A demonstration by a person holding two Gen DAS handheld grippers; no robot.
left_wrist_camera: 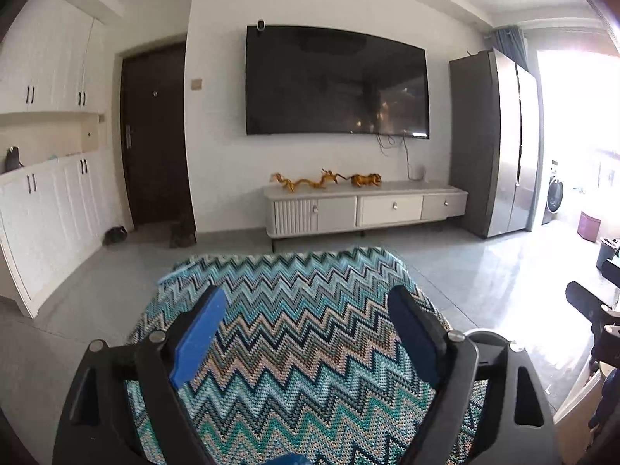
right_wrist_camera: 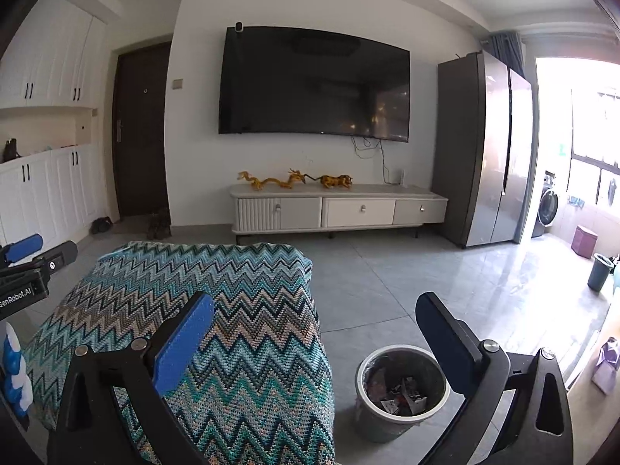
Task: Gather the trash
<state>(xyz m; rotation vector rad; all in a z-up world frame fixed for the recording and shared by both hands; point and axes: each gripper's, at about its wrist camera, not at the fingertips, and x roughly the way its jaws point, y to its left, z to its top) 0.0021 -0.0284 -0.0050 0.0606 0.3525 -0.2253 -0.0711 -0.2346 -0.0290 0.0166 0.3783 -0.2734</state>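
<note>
Since wrappers already lie inside the grey bin (right_wrist_camera: 401, 387), which stands on the floor just beside the zigzag-cloth surface (right_wrist_camera: 217, 310), collecting looks nearly finished. The right gripper (right_wrist_camera: 316, 333) hangs above the bin, jaws wide apart and empty; the left gripper (left_wrist_camera: 306, 329) hovers over the cloth, jaws likewise apart, holding nothing.

A bin (right_wrist_camera: 401, 387) holding what looks like wrappers (right_wrist_camera: 403, 397) stands right of the draped table (right_wrist_camera: 232, 310), television (right_wrist_camera: 314, 81) beyond.
</note>
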